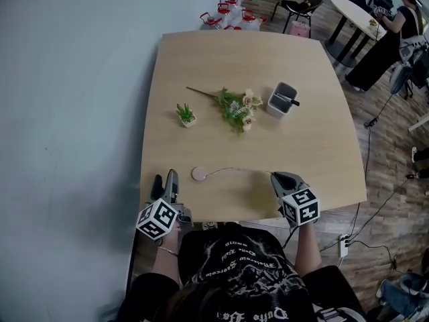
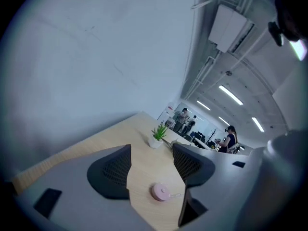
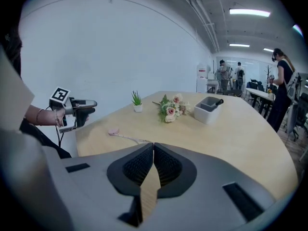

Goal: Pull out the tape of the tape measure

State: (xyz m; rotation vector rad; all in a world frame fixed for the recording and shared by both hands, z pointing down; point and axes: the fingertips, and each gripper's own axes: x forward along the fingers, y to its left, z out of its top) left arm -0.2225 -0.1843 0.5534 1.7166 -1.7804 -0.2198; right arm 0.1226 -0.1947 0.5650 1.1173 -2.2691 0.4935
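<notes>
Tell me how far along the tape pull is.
Done: tape drawn from the pink case across the table. In hand: right gripper shut, apparently on the tape's end; left gripper open, off the case. Left: any further pulling.

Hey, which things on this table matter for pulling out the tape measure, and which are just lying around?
Job: pink tape measure, drawn-out tape, left hand-held gripper, right hand-held gripper.
Lying about: small potted plant, flower sprig, grey holder with a pen.
</notes>
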